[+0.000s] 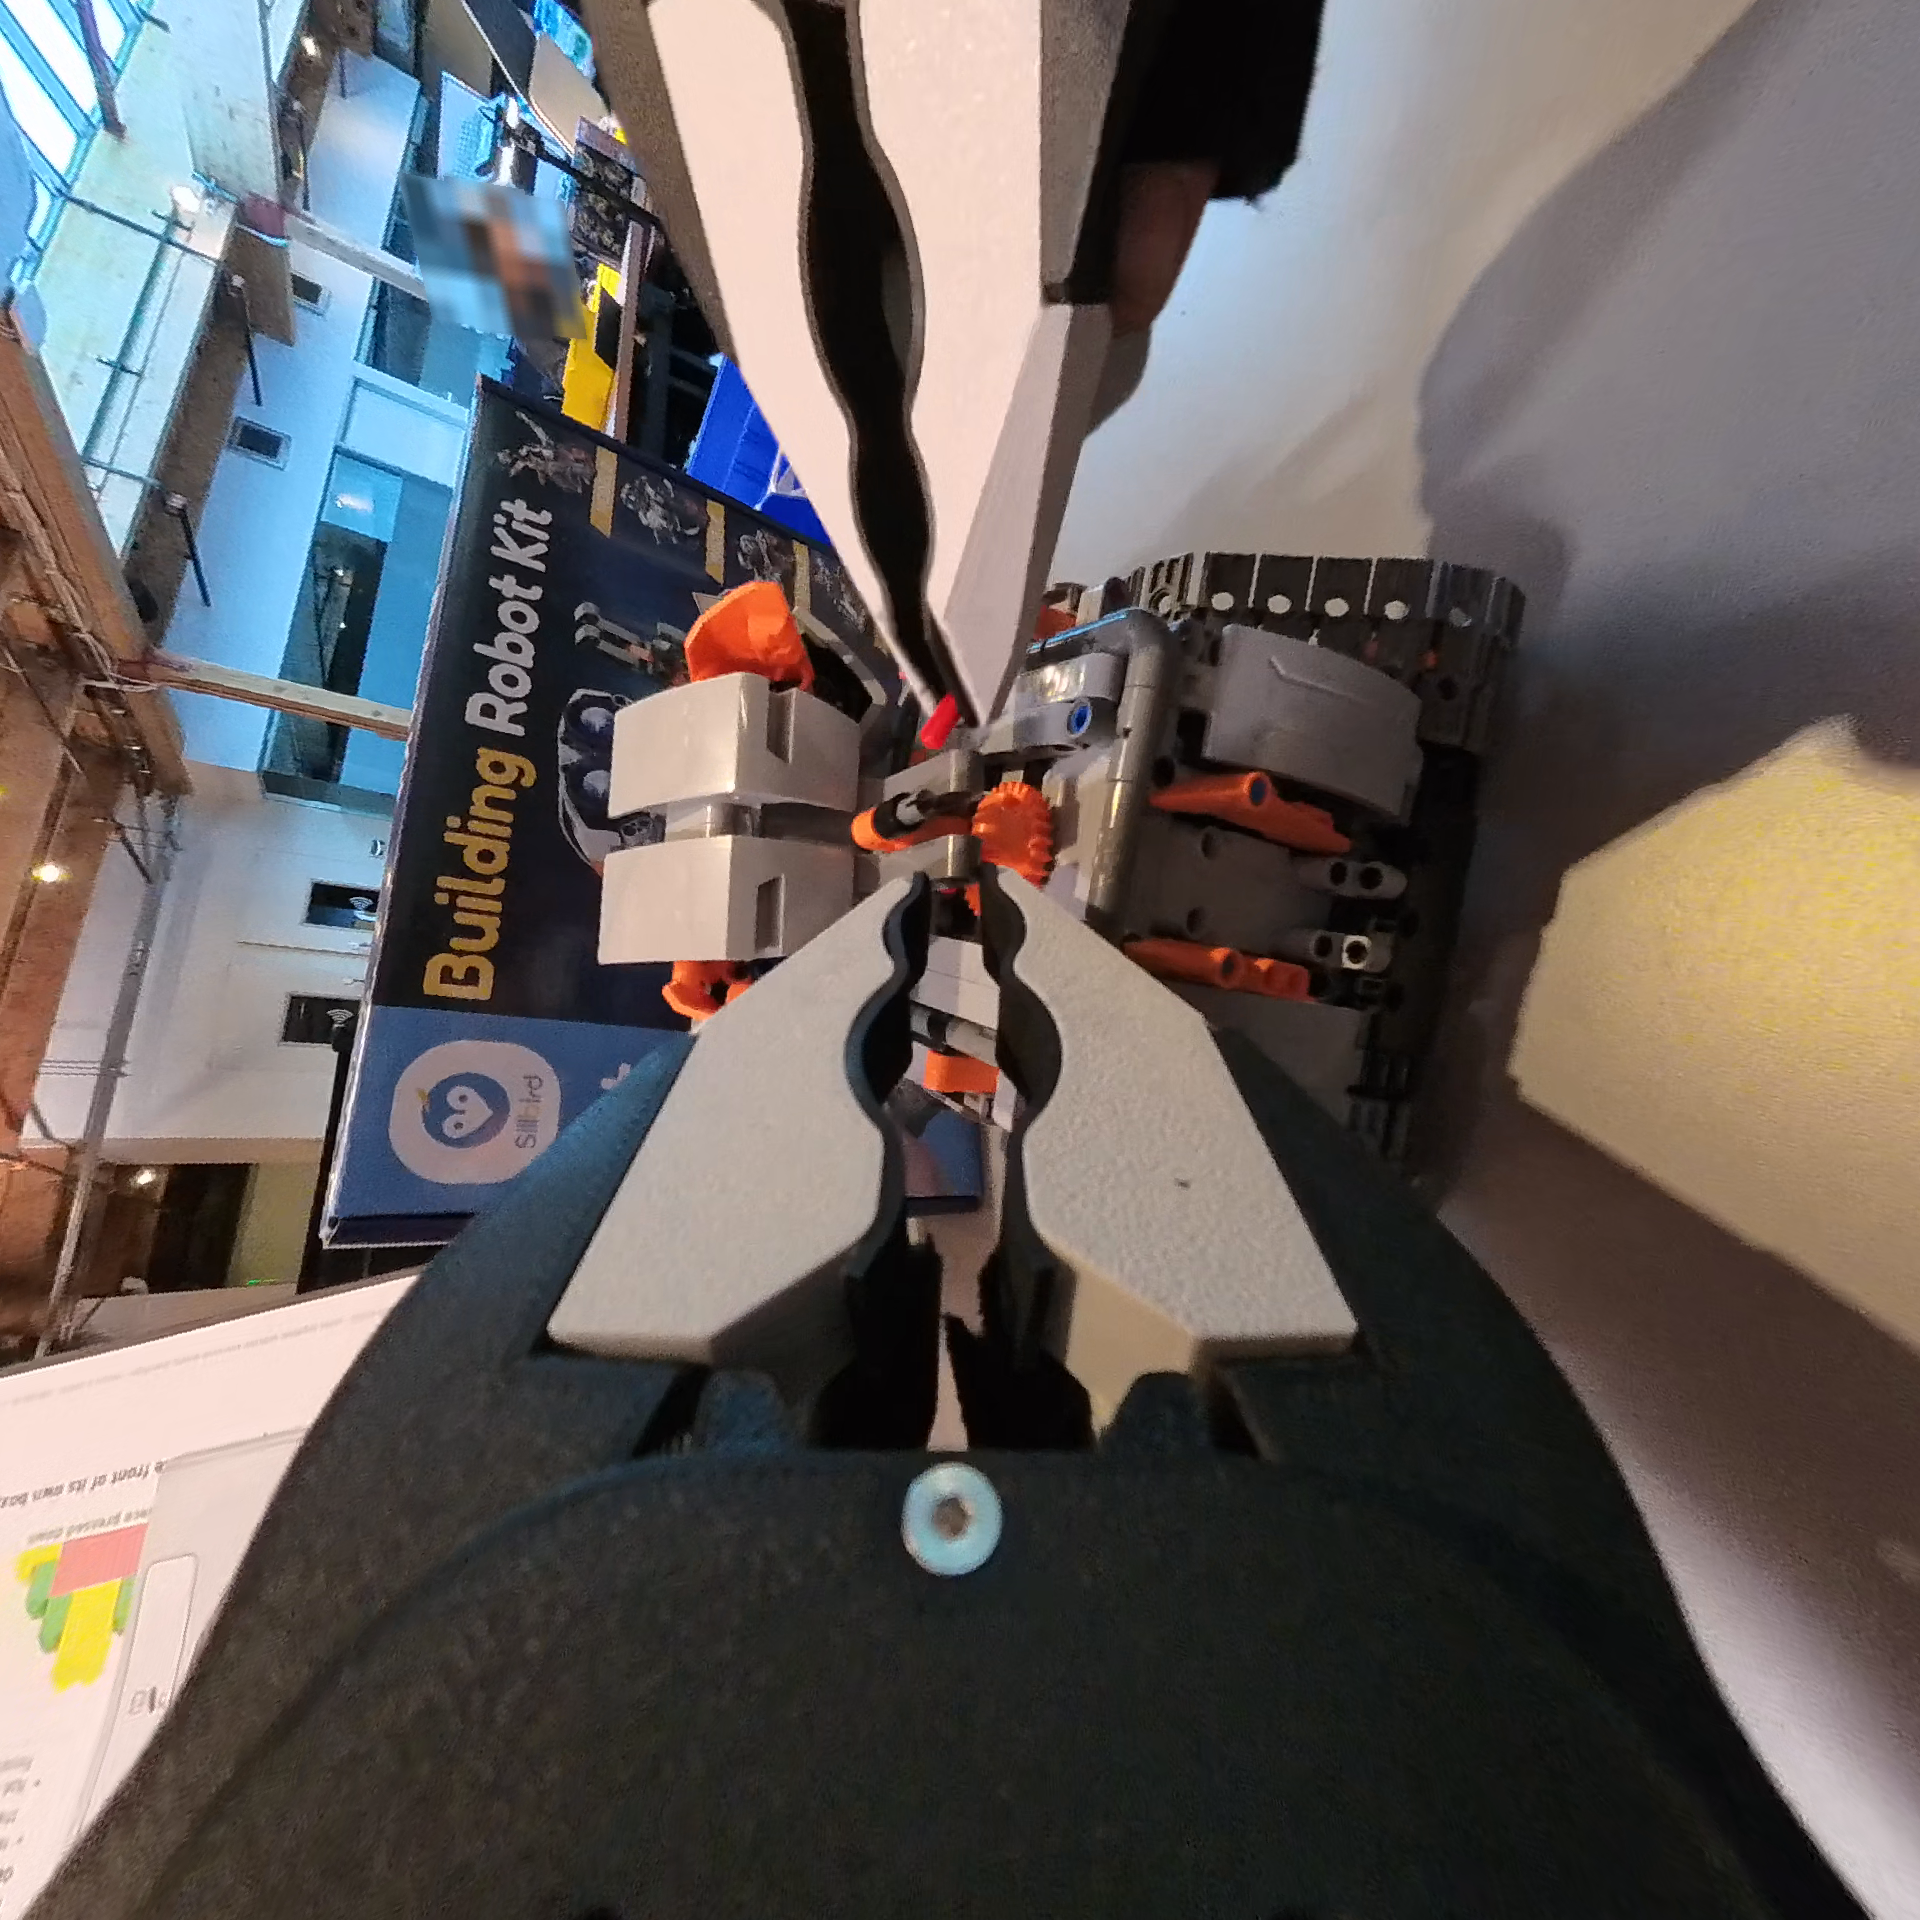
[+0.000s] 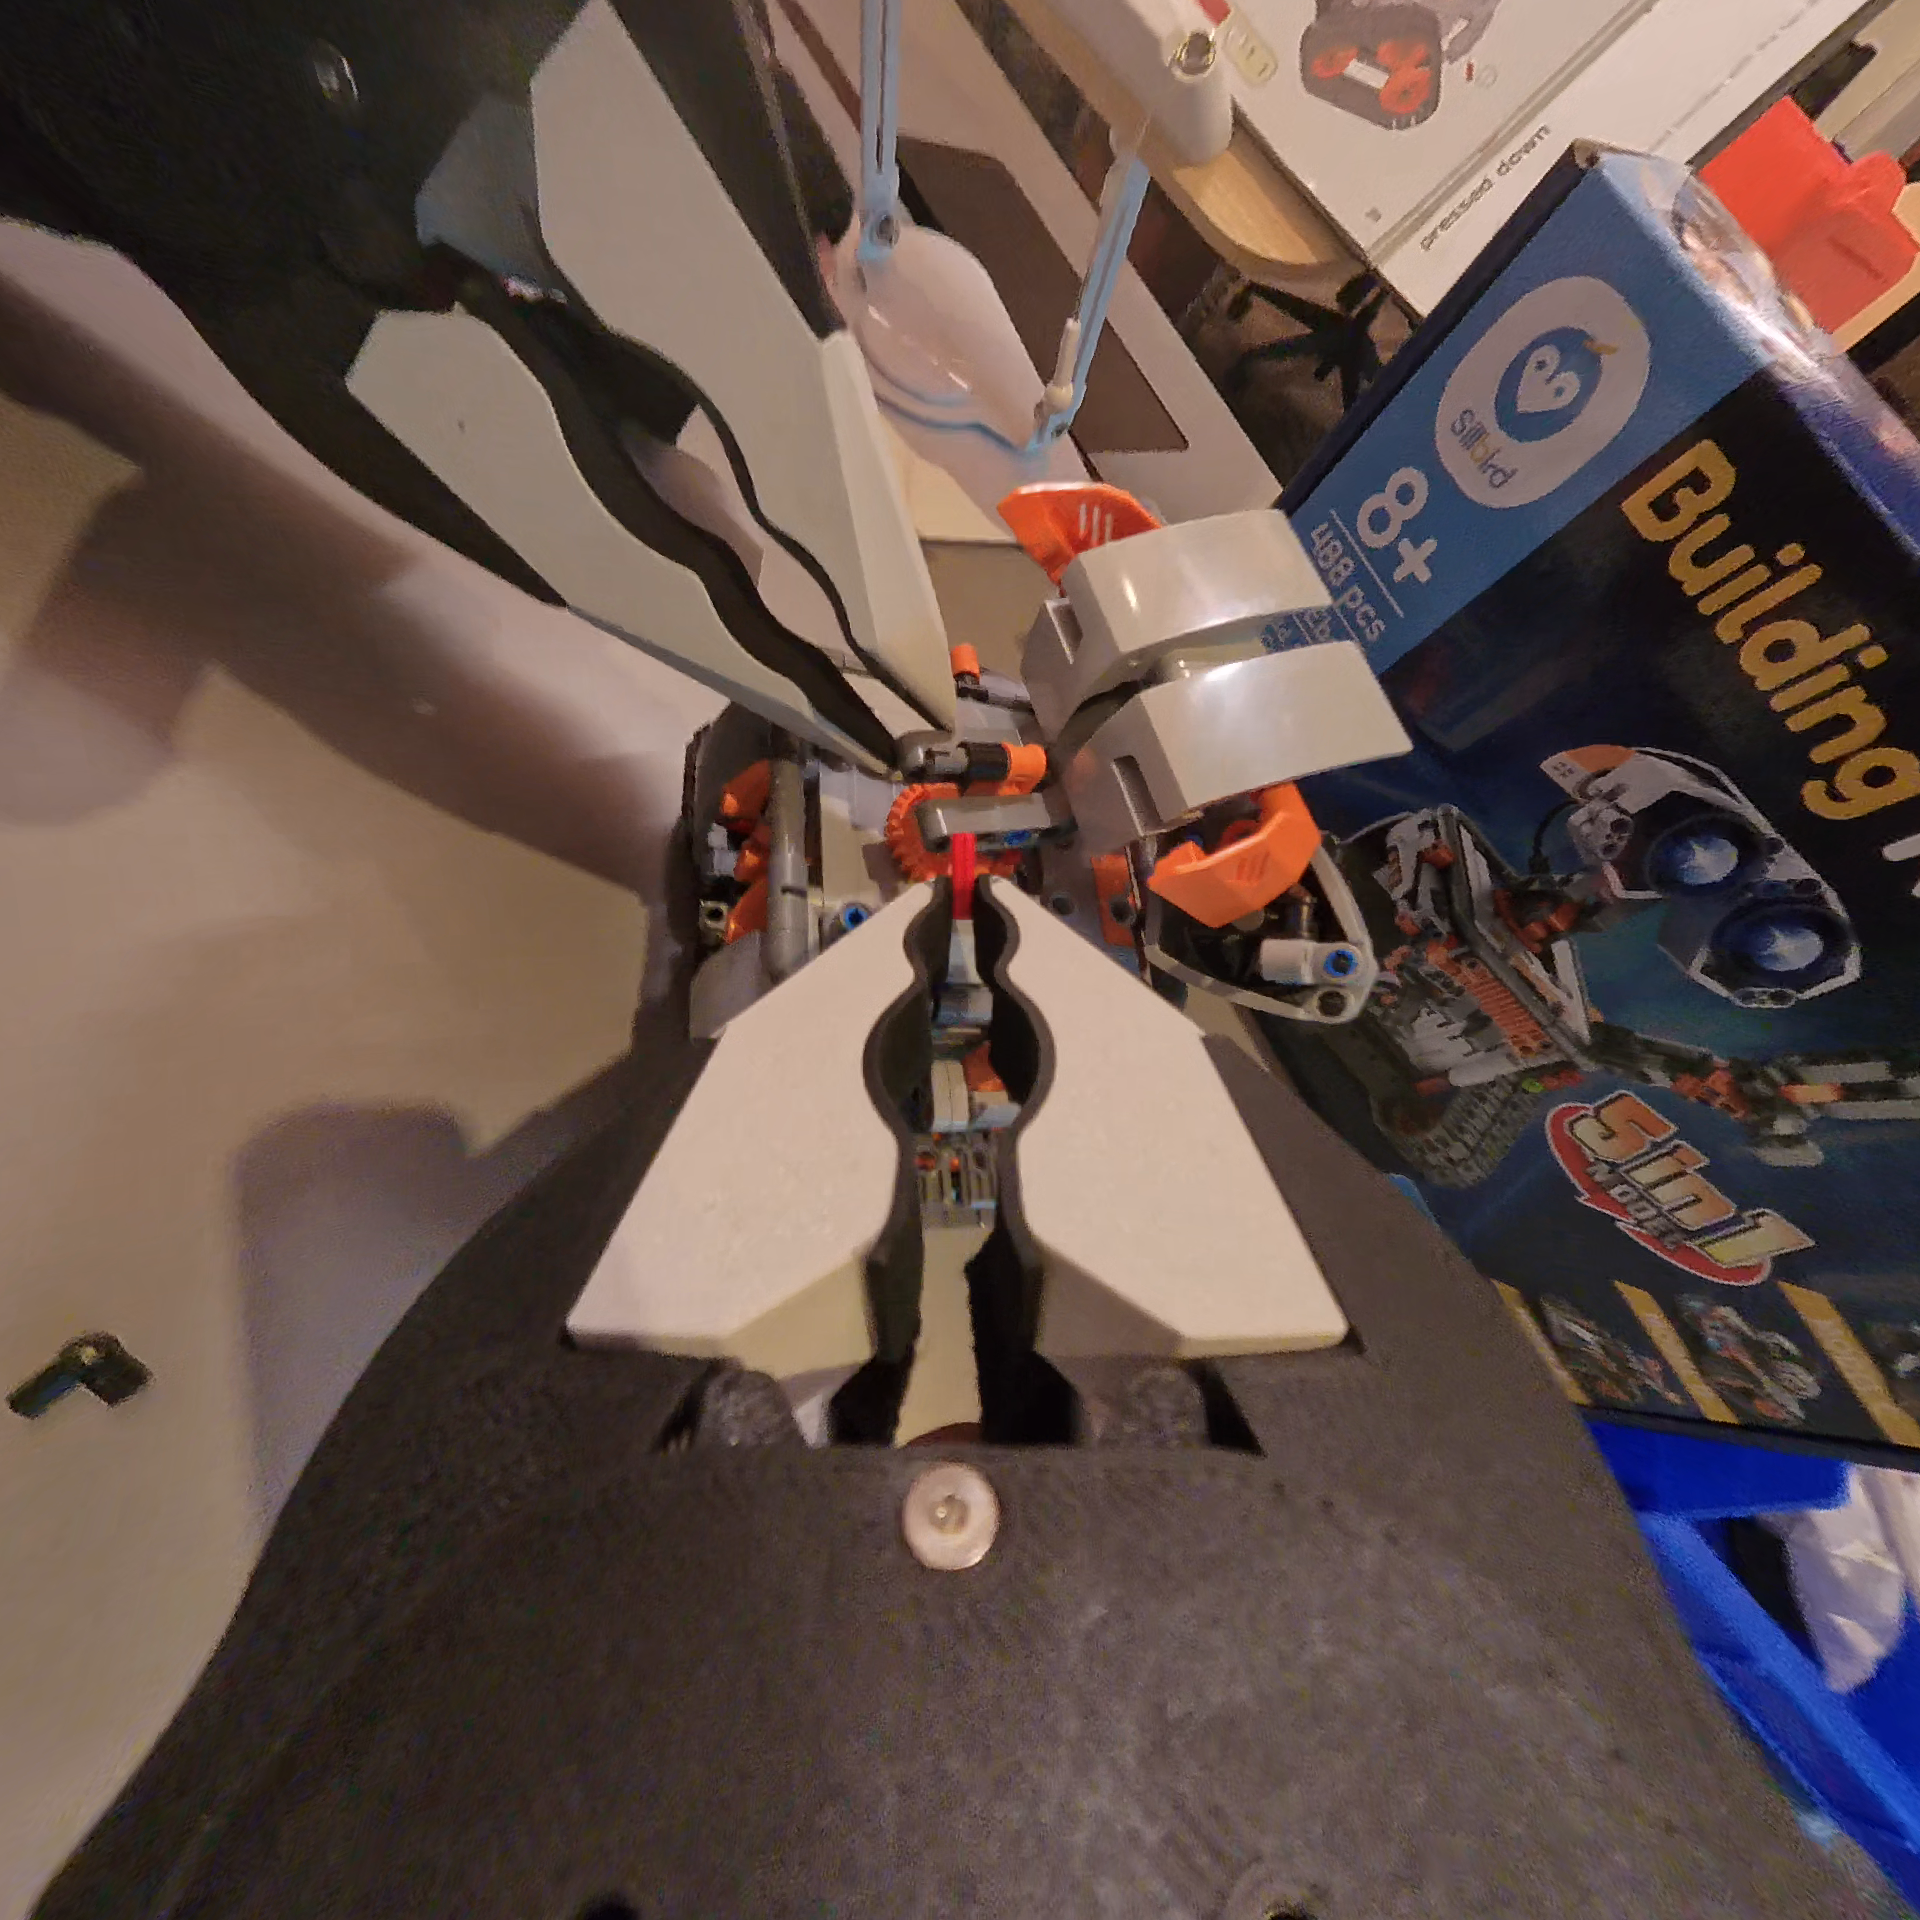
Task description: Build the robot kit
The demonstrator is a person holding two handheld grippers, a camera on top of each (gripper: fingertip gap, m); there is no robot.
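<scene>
A grey and orange brick-built robot model with a black track lies on the white table. My left gripper is shut on a grey beam of the model, beside an orange gear. The right gripper comes in from above and pinches a small red pin. In the right wrist view my right gripper is shut on the red pin, which points at a grey beam by the gear. The left gripper grips the model from the upper left.
A dark blue kit box stands just behind the model, and also shows in the right wrist view. A blue bin is at the right. A small black angled piece lies on the table. A printed sheet lies at the left. Left and right tips are no more than a few centimetres apart.
</scene>
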